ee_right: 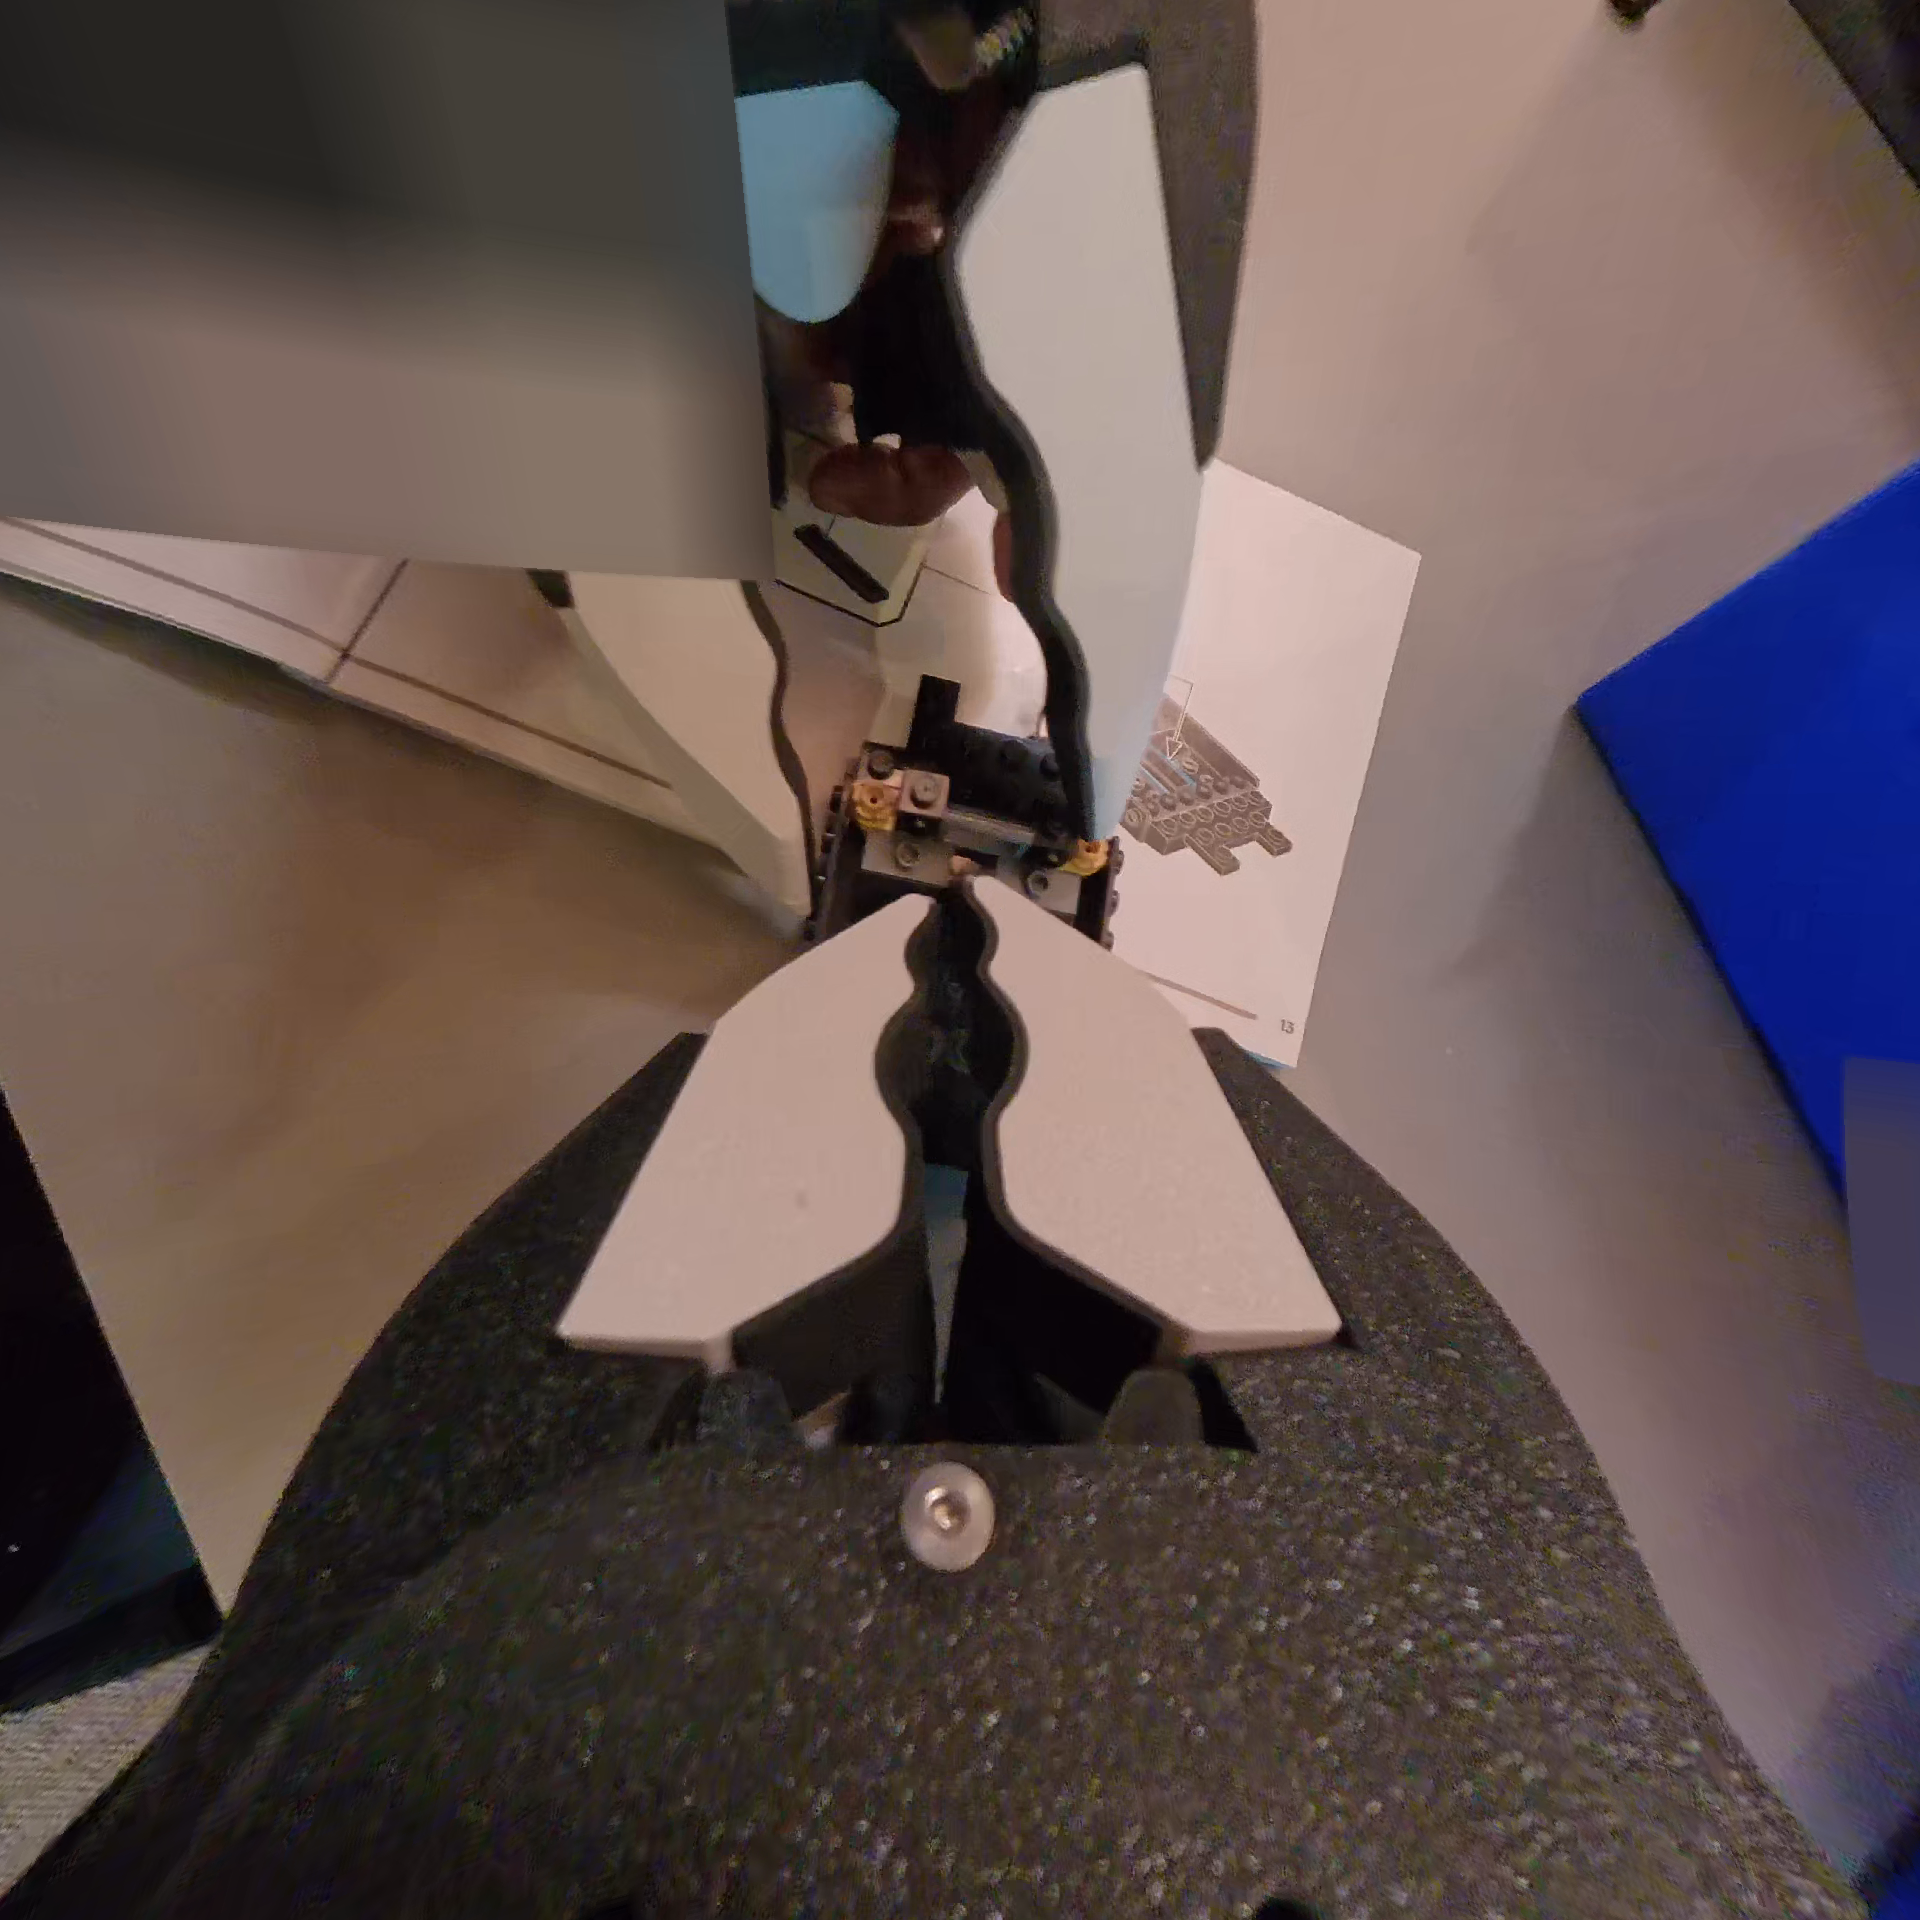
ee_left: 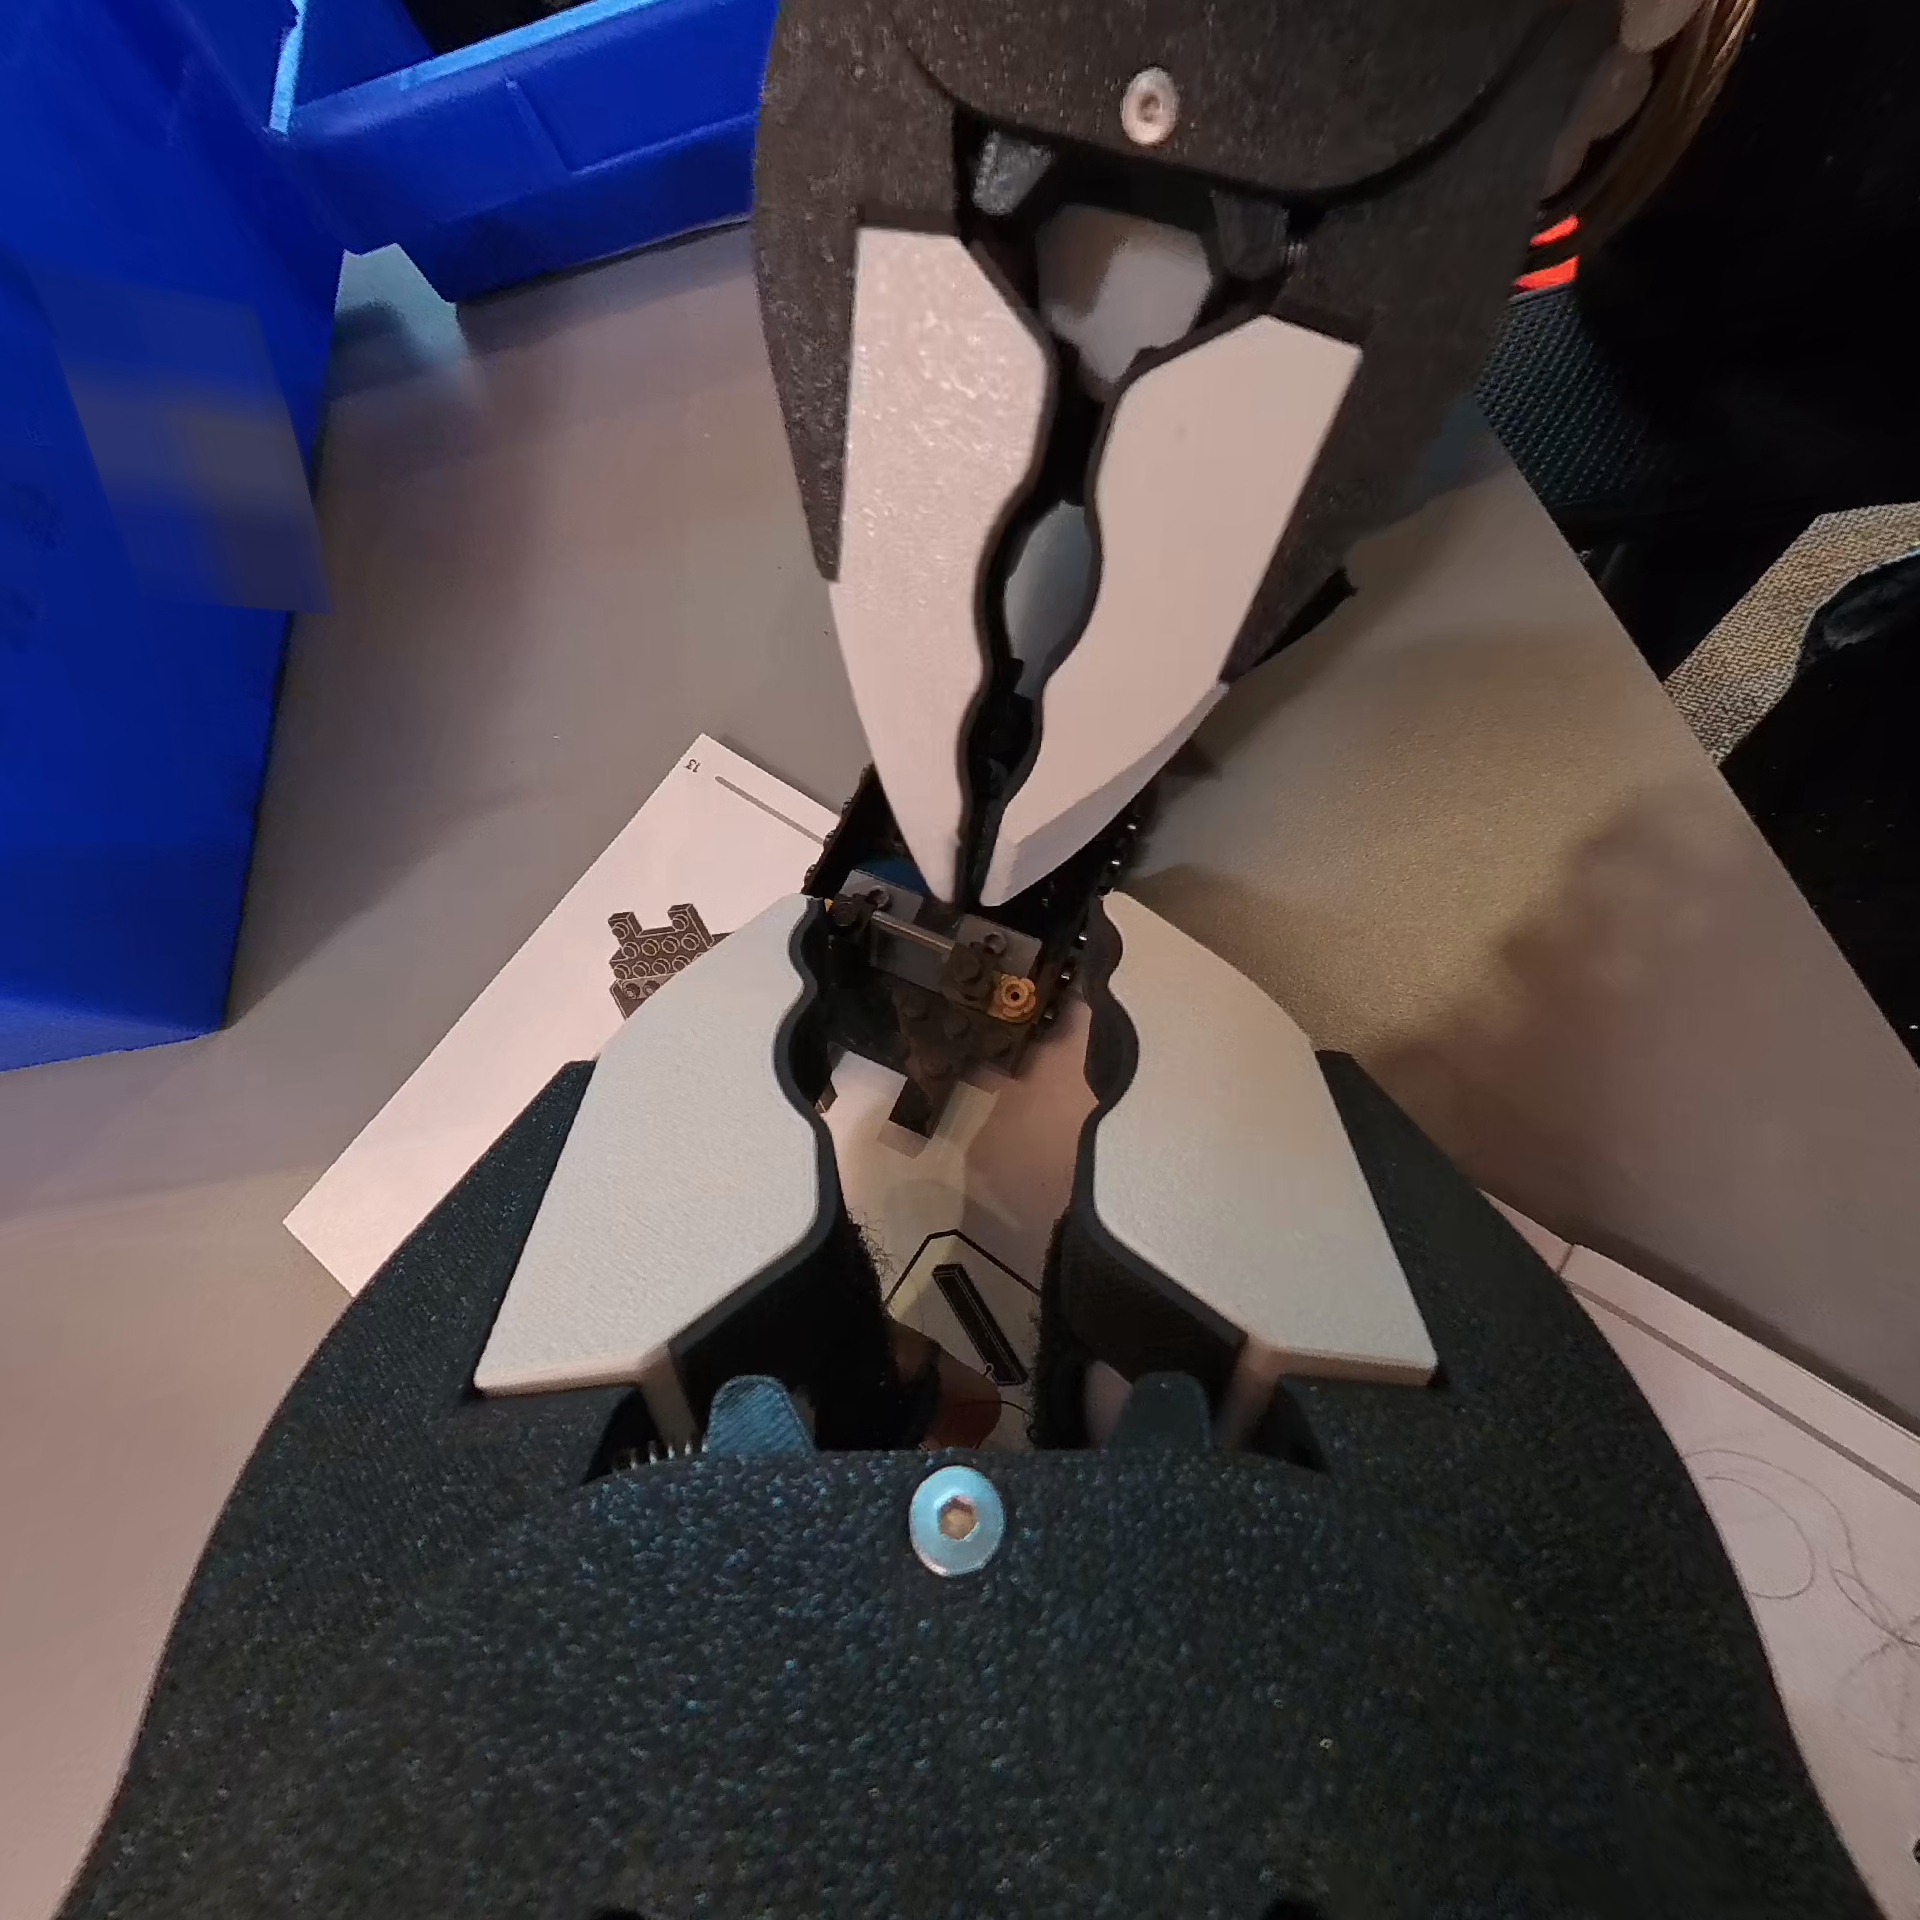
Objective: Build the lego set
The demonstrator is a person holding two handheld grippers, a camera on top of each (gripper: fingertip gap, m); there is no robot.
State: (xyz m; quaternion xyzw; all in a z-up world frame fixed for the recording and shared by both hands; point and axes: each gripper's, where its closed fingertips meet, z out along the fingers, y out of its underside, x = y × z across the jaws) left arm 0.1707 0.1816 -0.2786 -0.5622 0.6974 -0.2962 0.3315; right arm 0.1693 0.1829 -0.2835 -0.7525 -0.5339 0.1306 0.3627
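Observation:
A small black and grey lego build (ee_left: 935,997) with gold round studs (ee_left: 1013,995) sits over the open instruction booklet (ee_left: 499,1091). My left gripper (ee_left: 956,935) is shut on the build, one finger on each side. My right gripper (ee_left: 969,896) comes in from the far side, jaws together, tips touching the grey part on top of the build. In the right wrist view my right gripper (ee_right: 951,896) is shut at the build (ee_right: 935,821), and the left gripper (ee_right: 945,831) clasps it from above. I cannot tell if a small piece sits between the right tips.
Blue storage bins (ee_left: 135,520) stand at the back left, and one shows in the right wrist view (ee_right: 1766,779). The grey table's edge (ee_left: 1558,540) runs diagonally on the right, with dark fabric beyond. A white paper sheet (ee_left: 1714,1403) lies near the right. My left and right fingertips are right by each other.

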